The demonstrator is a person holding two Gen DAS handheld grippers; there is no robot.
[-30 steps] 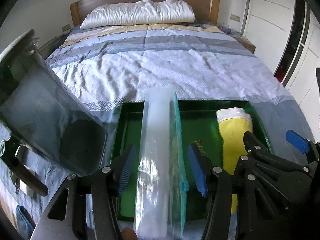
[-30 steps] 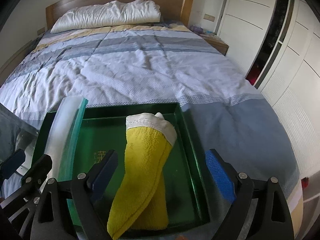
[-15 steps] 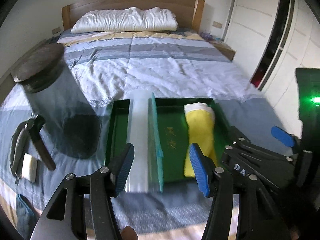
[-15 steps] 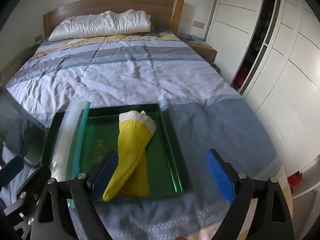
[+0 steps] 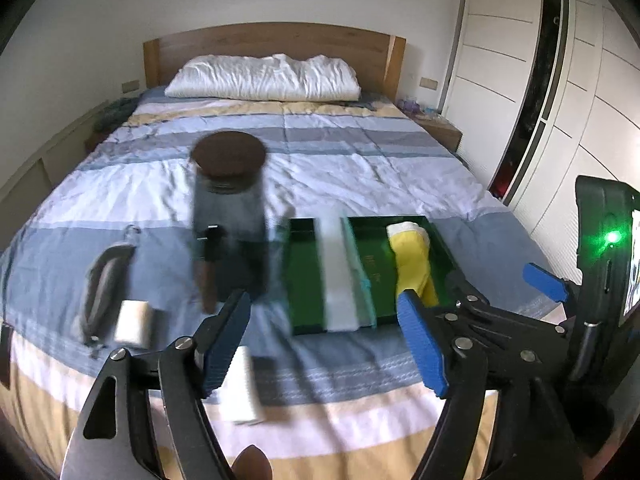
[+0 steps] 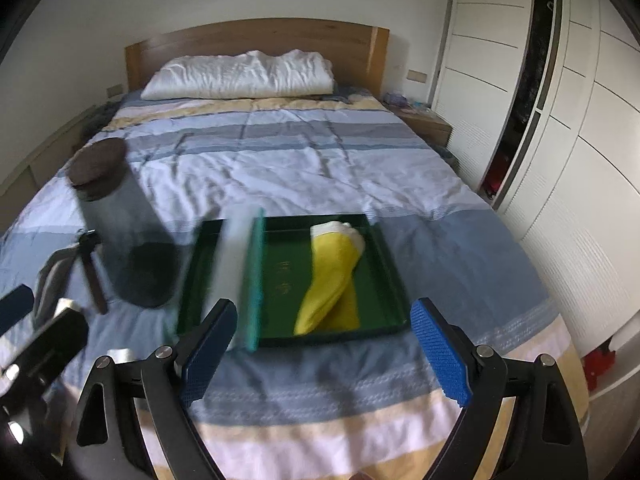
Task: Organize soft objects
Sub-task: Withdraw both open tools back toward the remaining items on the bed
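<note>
Grippers (image 5: pixel 324 344) (image 6: pixel 324 352) wide apart, empty

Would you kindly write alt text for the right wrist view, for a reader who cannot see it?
An open, empty right tool hangs over the foot of a striped bed, facing a green tray that holds a folded yellow cloth and a rolled clear bag with a teal edge. A dark-lidded jar stands left of the tray; a white pillow lies by the headboard.

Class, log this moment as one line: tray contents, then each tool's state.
tray: yellow cloth, clear zip bag | left tool: open, just widened, empty | right tool: open, empty
</note>
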